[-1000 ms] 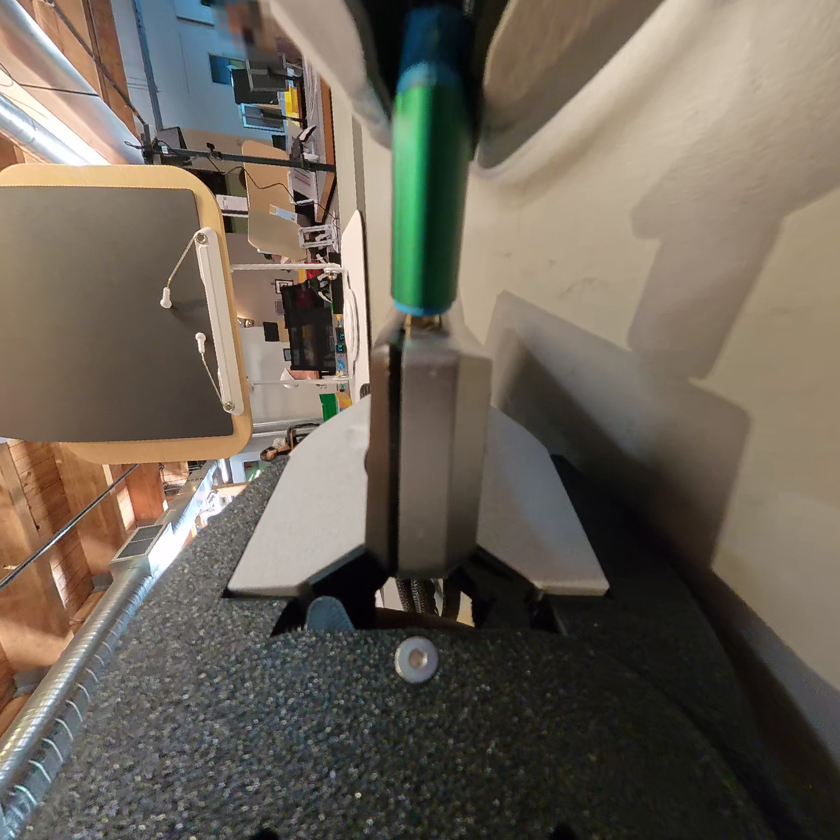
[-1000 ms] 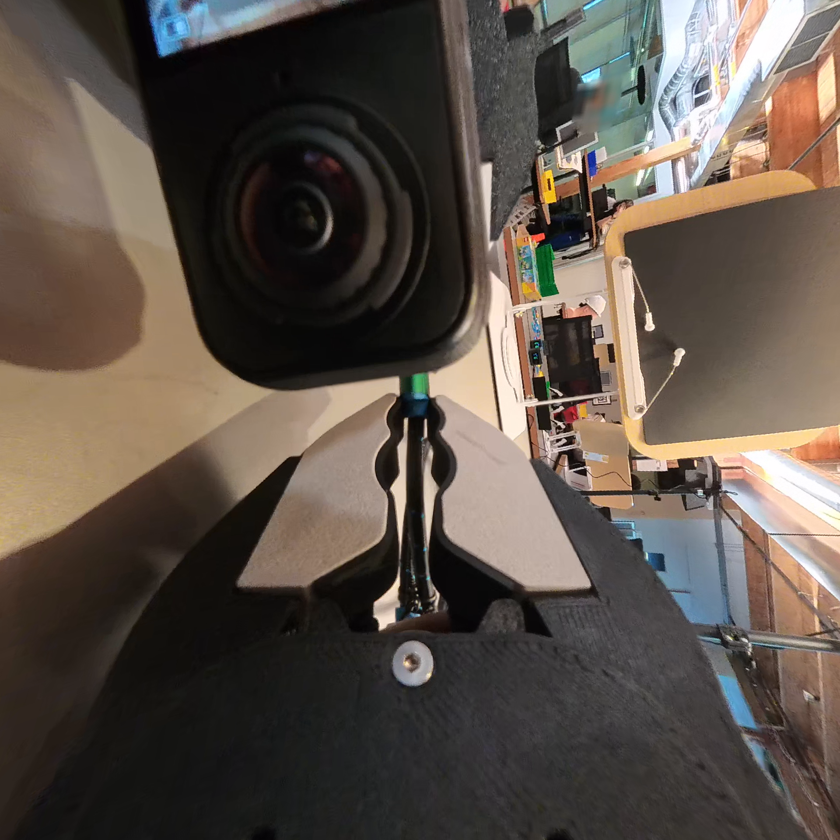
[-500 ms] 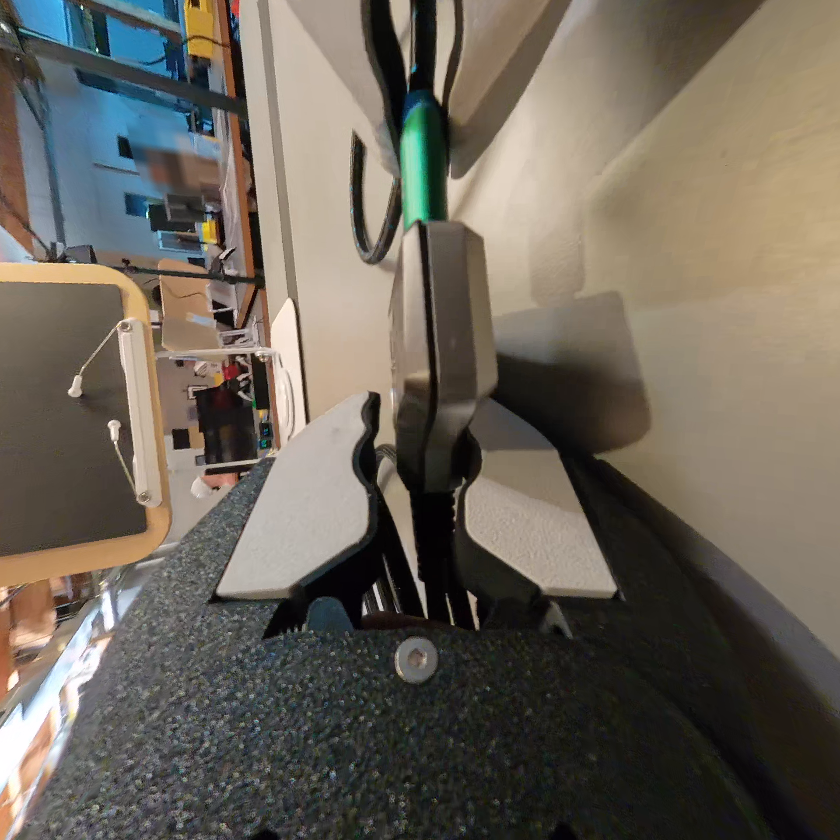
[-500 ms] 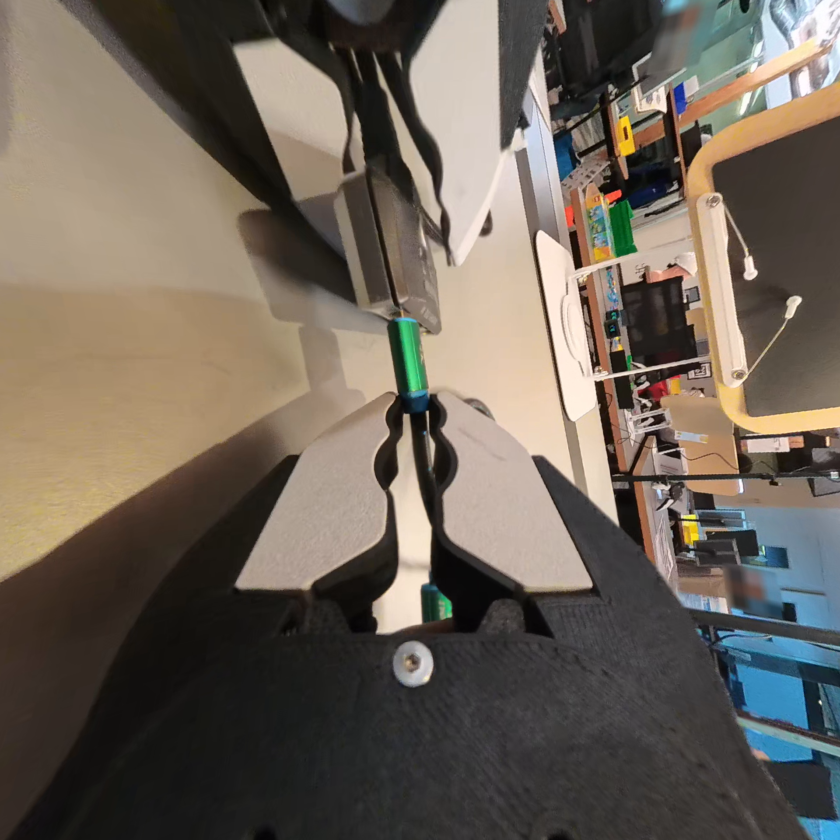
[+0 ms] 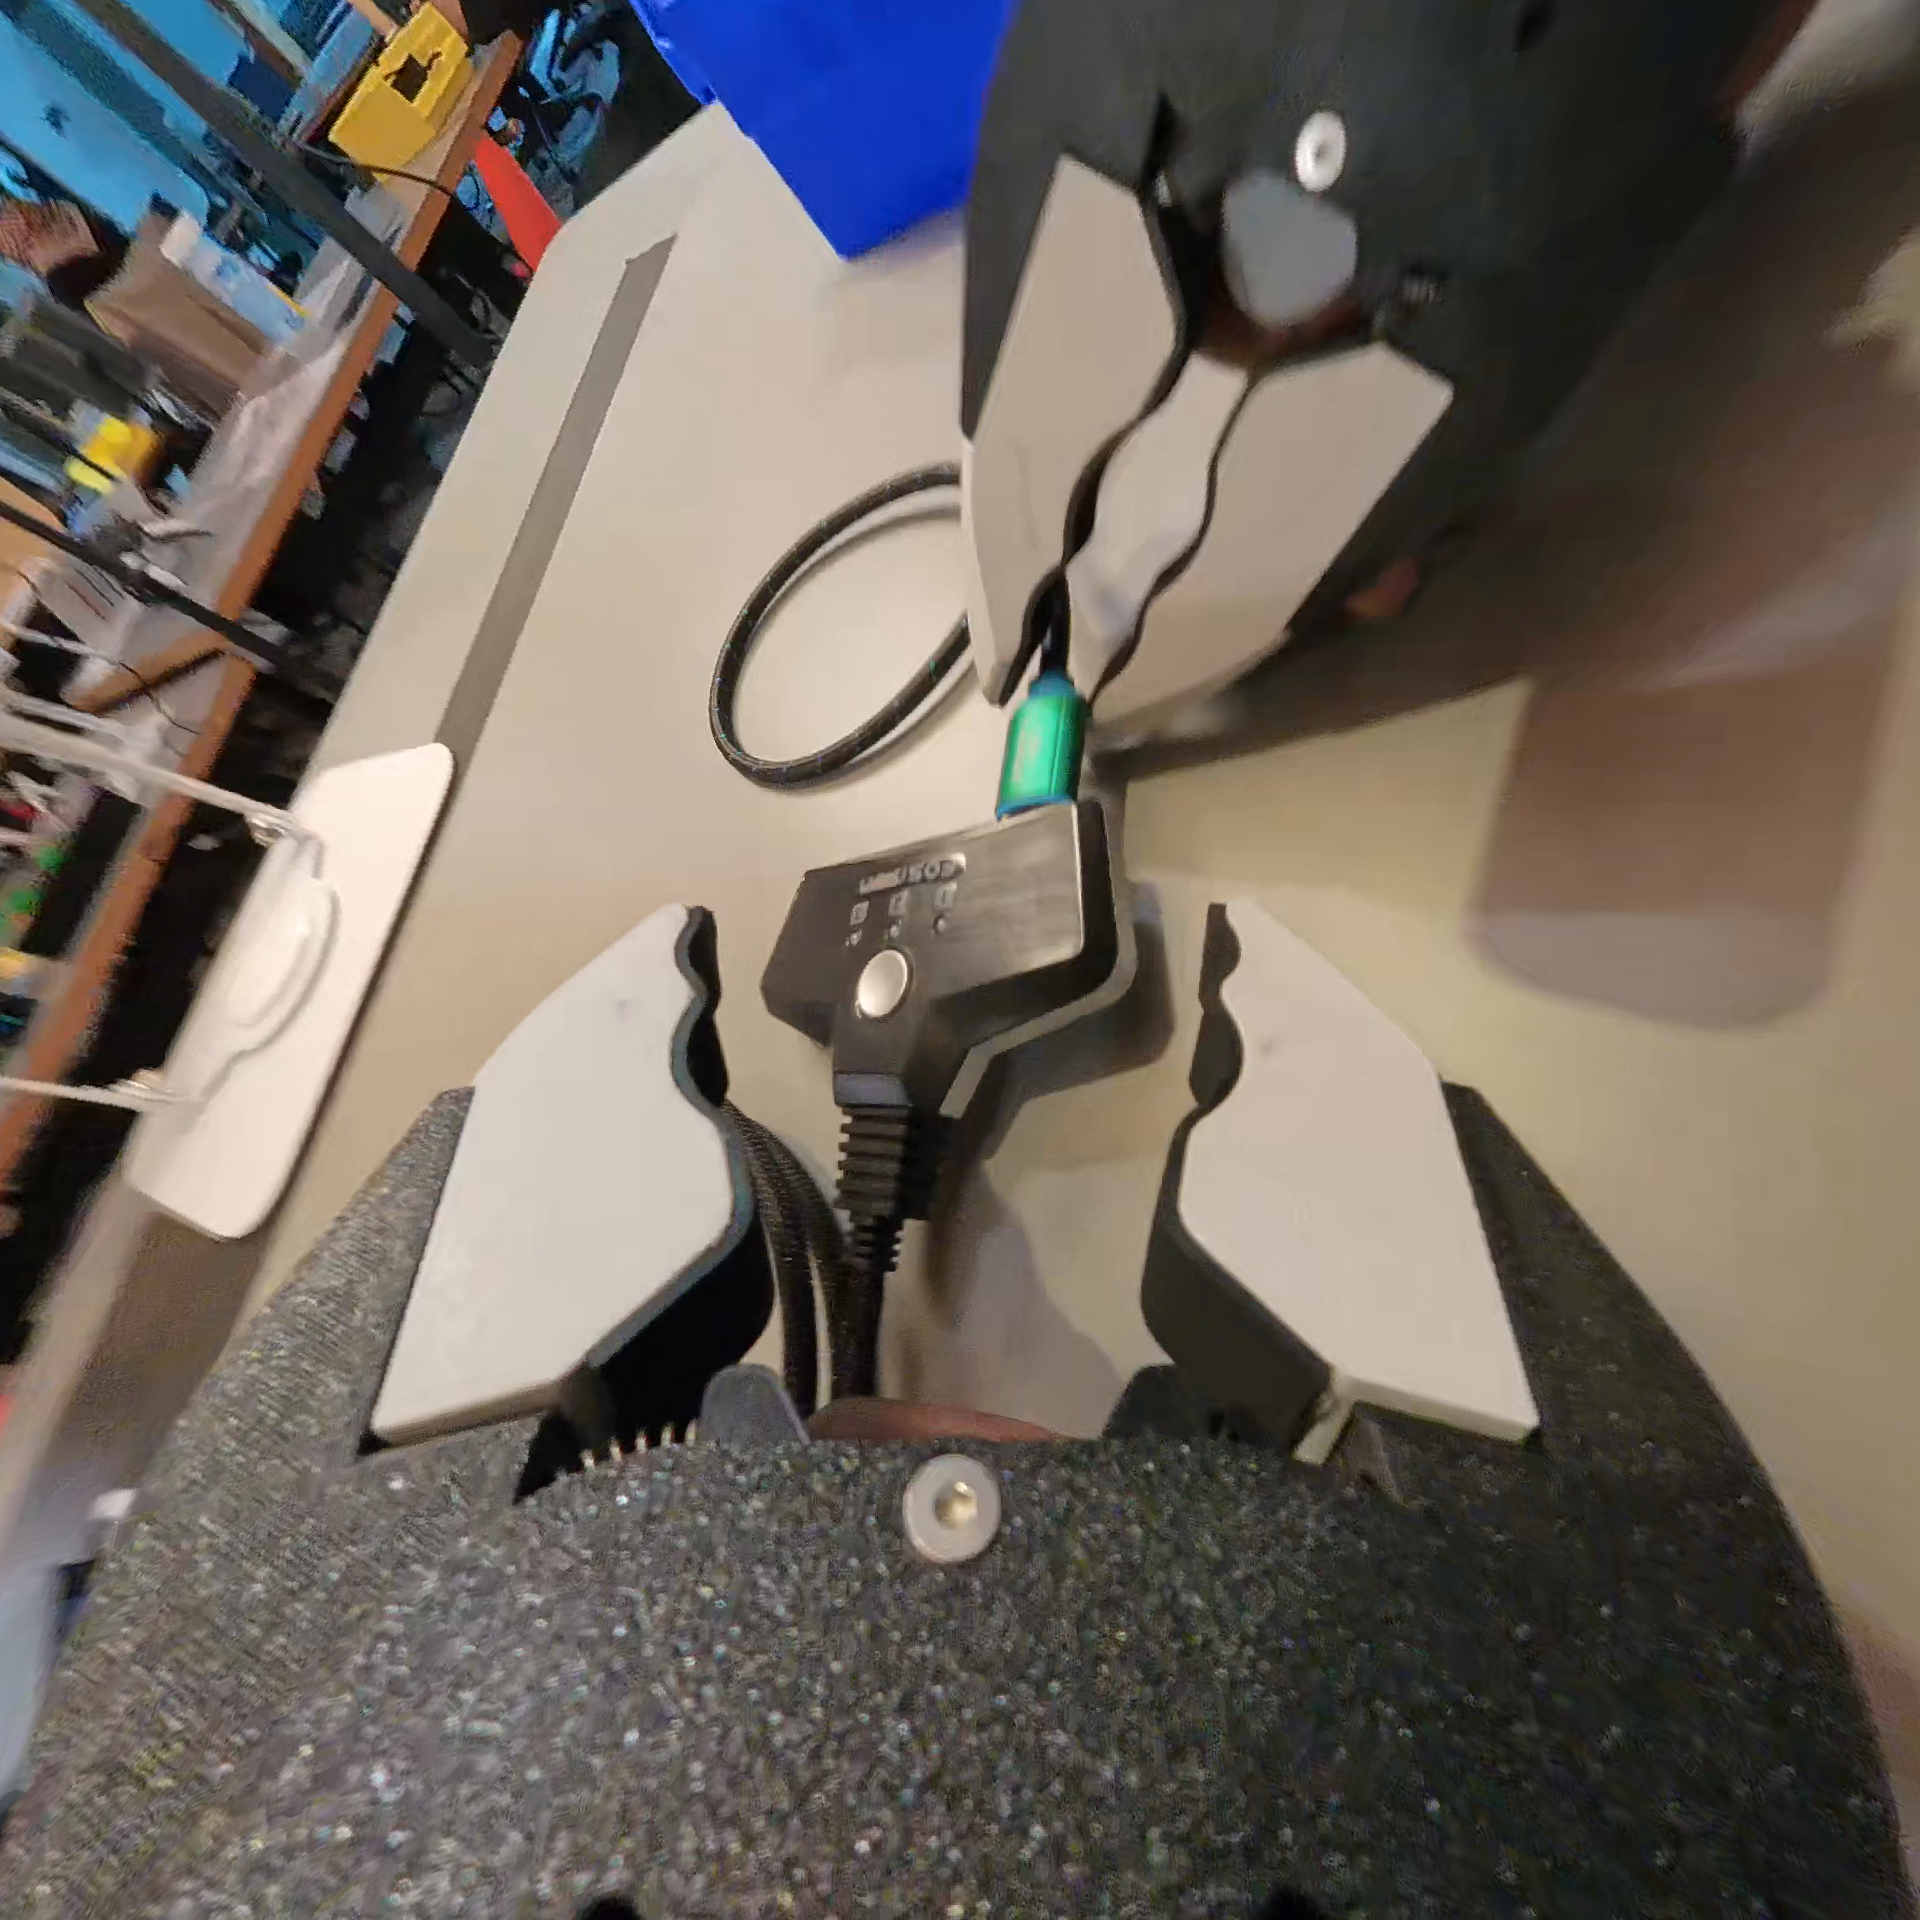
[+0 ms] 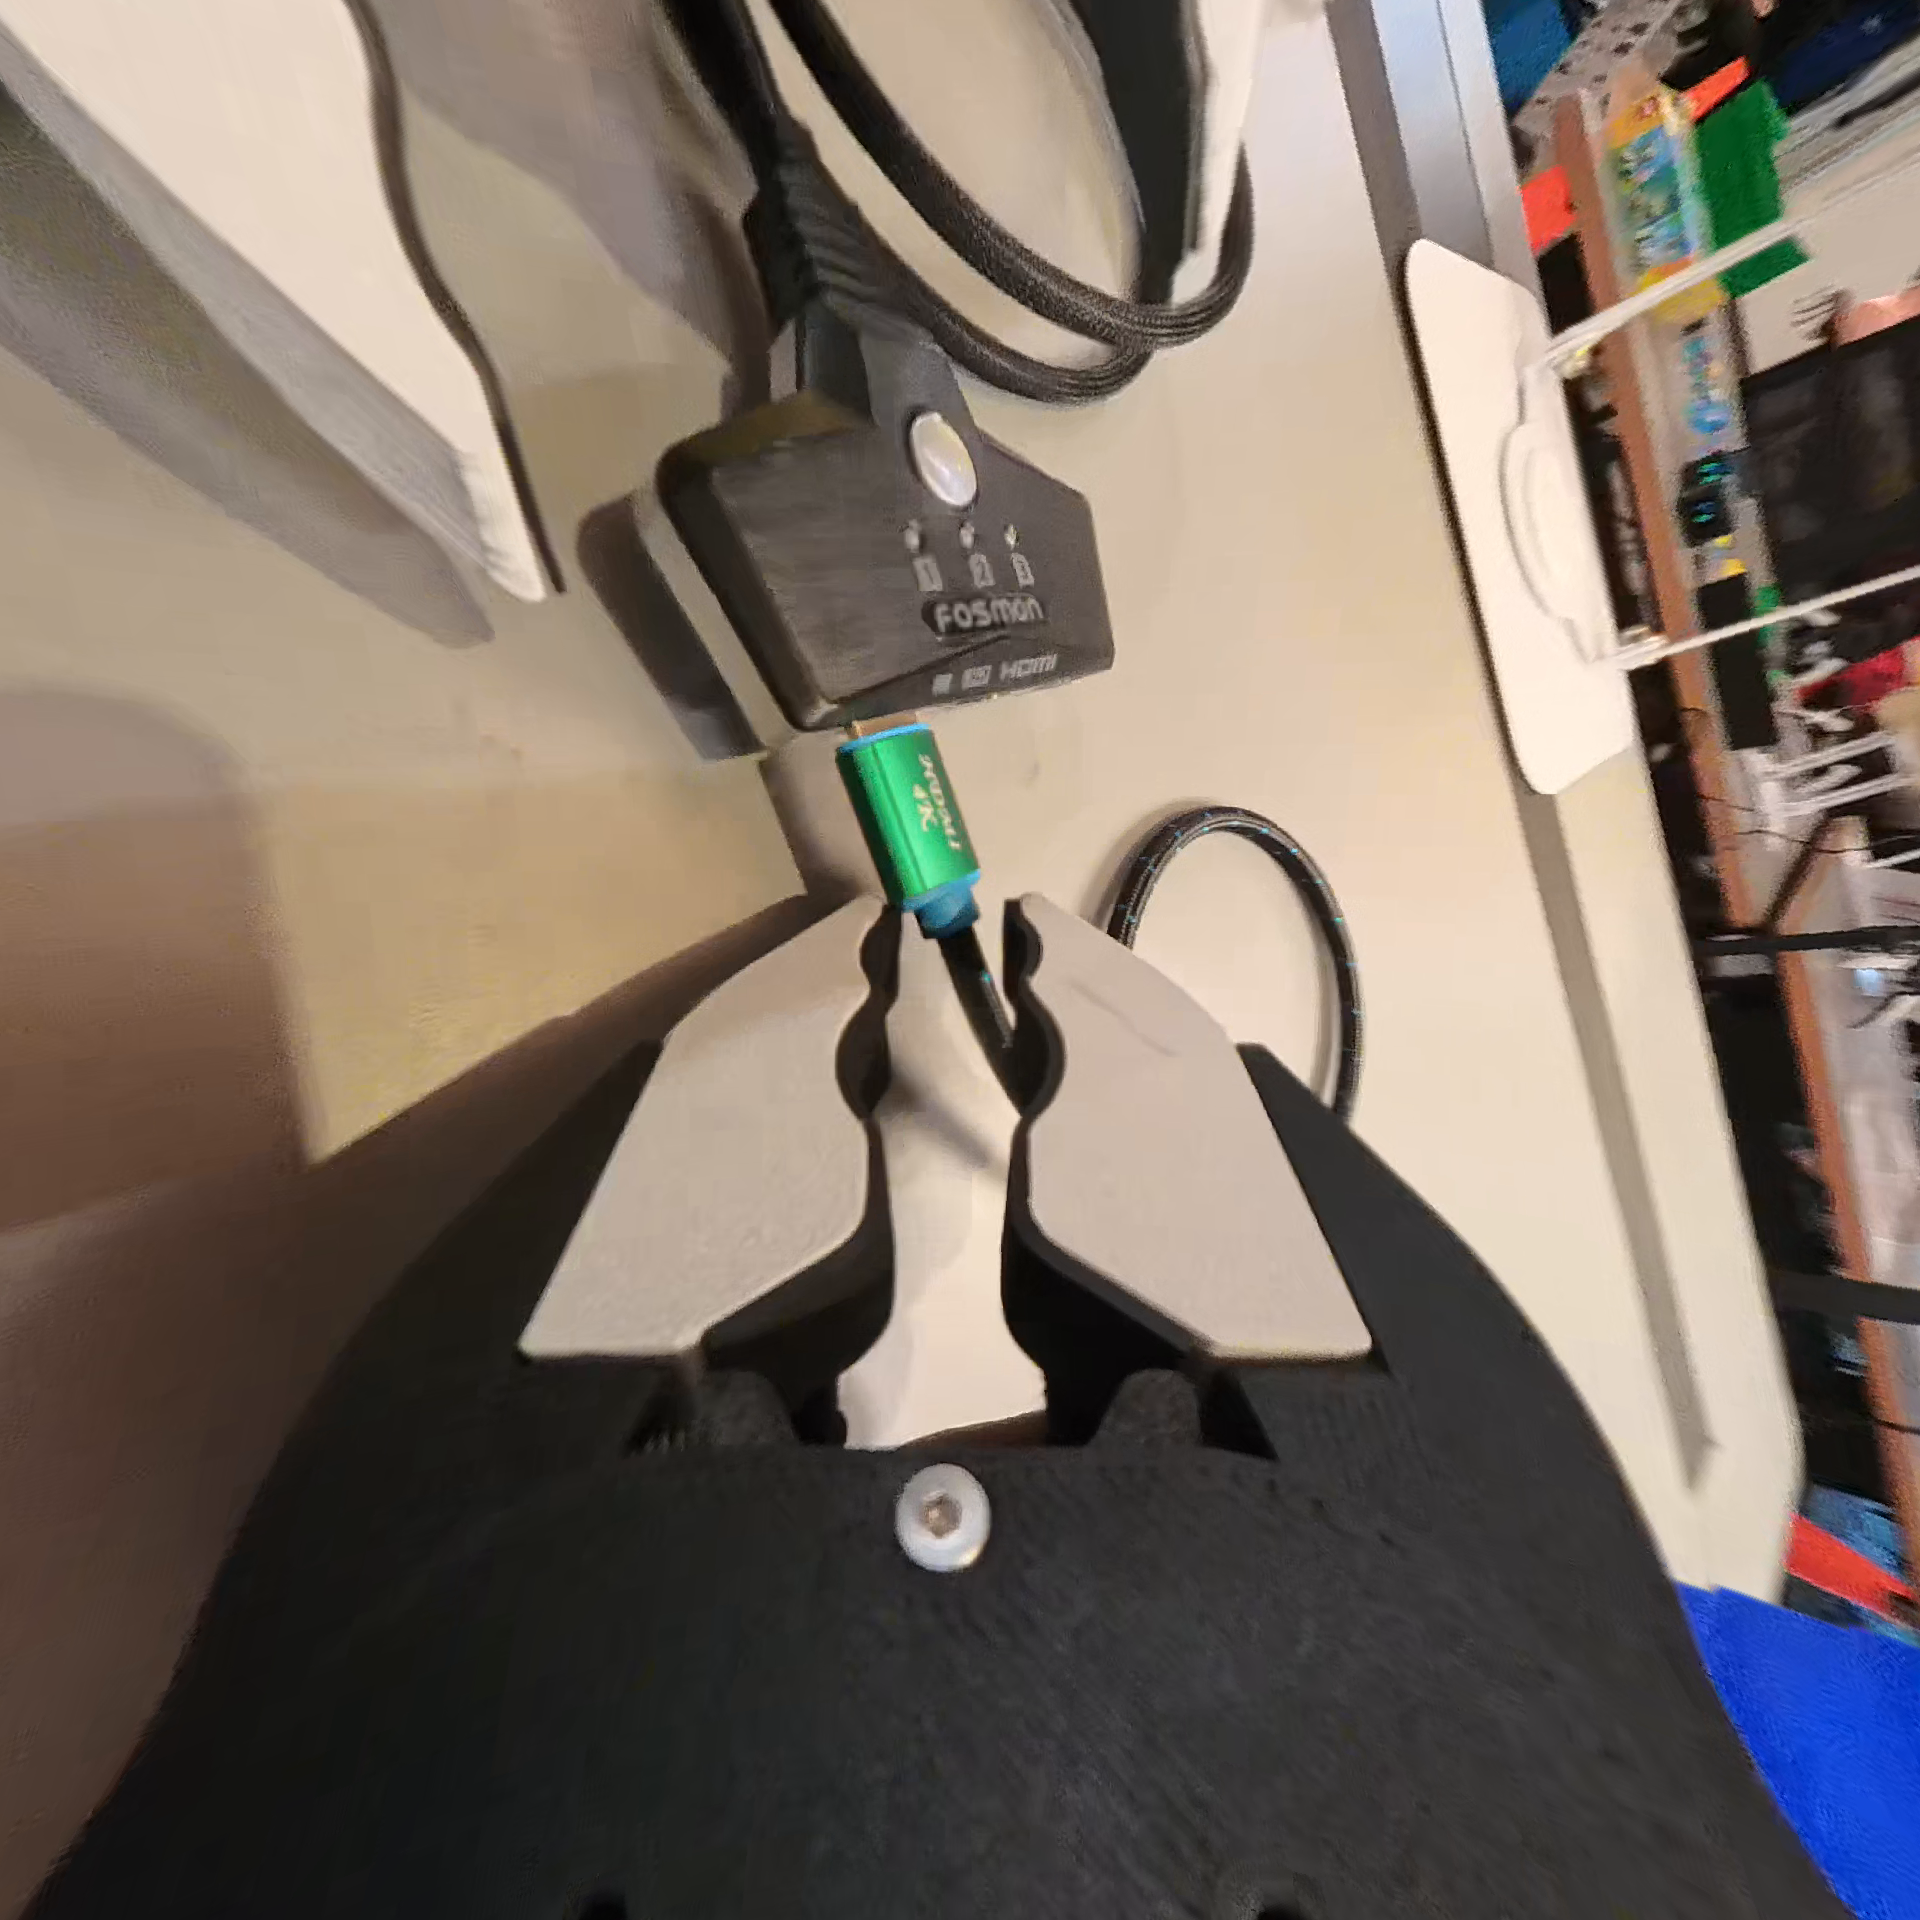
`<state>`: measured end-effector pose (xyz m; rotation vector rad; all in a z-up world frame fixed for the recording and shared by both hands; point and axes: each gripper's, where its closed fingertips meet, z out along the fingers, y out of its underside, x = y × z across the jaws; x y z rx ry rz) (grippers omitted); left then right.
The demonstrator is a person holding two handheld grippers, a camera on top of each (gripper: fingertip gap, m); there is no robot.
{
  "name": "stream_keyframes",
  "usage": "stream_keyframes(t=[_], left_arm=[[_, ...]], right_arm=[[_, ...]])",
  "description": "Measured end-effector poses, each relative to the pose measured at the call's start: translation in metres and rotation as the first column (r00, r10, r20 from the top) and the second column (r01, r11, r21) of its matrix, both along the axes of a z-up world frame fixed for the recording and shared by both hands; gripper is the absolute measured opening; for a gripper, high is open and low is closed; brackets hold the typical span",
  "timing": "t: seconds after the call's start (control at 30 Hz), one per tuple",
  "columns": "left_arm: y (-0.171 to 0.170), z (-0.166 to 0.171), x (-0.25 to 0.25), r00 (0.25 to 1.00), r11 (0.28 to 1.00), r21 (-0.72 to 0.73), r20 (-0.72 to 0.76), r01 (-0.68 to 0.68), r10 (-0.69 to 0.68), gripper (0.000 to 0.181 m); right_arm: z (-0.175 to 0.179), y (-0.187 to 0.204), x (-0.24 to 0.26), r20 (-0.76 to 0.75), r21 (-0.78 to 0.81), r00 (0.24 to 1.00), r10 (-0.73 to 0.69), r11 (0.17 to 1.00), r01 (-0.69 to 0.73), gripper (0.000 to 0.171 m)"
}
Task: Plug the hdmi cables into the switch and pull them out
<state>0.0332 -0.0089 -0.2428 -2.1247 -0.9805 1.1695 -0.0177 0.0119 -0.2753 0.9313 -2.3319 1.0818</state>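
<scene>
Left wrist view shows your left tongs [image 5: 956, 1023] spread wide, the black switch [image 5: 940, 945] lying flat on the pale tabletop [image 5: 665, 499] between their tips, touching neither. Its own black lead runs back under the tongs. A green HDMI plug [image 6: 912, 826] sits in the switch's far edge. Your right tongs [image 6: 945, 966] are parted too, the plug's braided cable [image 6: 1340, 987] passing loosely between them before looping on the tabletop beside them.
</scene>
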Motion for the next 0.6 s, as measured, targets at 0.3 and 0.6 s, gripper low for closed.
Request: stream_keyframes(t=[0.3, 0.6], left_arm=[[-0.029, 0.076, 0.079, 0.926, 0.866, 0.404, -0.102, -0.295, 0.363, 0.085], [-0.173, 0.118, 0.248, 0.600, 0.560, 0.237, 0.158, -0.794, 0.784, 0.064]], right_arm=[[0.011, 0.015, 0.014, 0.213, -0.017, 0.976, 0.051, 0.999, -0.049, 0.030], [0.015, 0.022, 0.020, 0.219, -0.015, 0.973, 0.071, 0.997, -0.070, 0.030]])
